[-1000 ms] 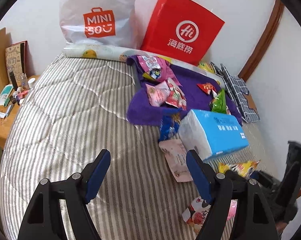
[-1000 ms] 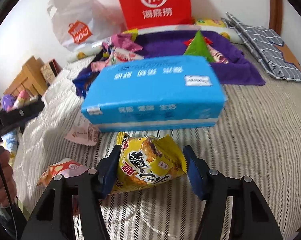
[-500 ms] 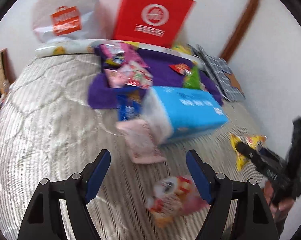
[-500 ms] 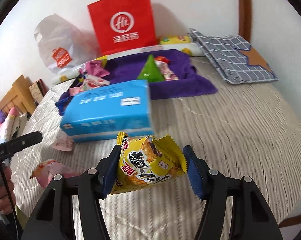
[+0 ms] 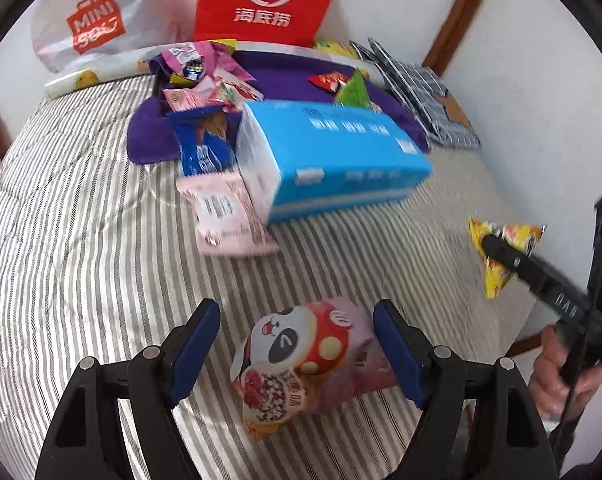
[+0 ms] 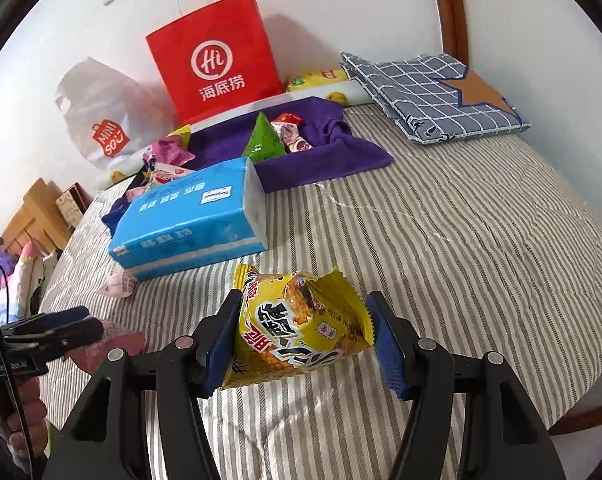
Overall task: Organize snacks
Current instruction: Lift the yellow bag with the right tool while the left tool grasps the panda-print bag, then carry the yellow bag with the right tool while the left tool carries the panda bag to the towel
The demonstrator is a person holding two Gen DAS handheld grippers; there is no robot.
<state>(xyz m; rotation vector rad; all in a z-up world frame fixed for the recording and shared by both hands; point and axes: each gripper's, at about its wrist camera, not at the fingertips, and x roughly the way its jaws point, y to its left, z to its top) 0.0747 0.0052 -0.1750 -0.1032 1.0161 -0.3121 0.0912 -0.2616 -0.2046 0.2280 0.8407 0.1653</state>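
Note:
My right gripper (image 6: pixel 303 338) is shut on a yellow snack packet (image 6: pixel 297 328) and holds it above the striped bed; it also shows in the left wrist view (image 5: pixel 505 252). My left gripper (image 5: pixel 297 348) is open, its fingers on either side of a pink panda snack bag (image 5: pixel 301 364) that lies on the bed. A purple cloth (image 5: pixel 285 84) at the back holds several snack packets, among them a green pyramid packet (image 6: pixel 263 142). A pink packet (image 5: pixel 227 216) and a blue packet (image 5: pixel 203 148) lie beside a blue tissue pack (image 5: pixel 333 160).
A red paper bag (image 6: pixel 213 64) and a white Miniso bag (image 5: pixel 97 28) stand against the wall. A folded grey checked cloth (image 6: pixel 433 96) lies at the back right. A wooden bedside table (image 6: pixel 33 216) stands left of the bed.
My left gripper has moved right and down until the panda bag sits between its open fingers. My right gripper has lifted the yellow packet and drawn back from the tissue pack.

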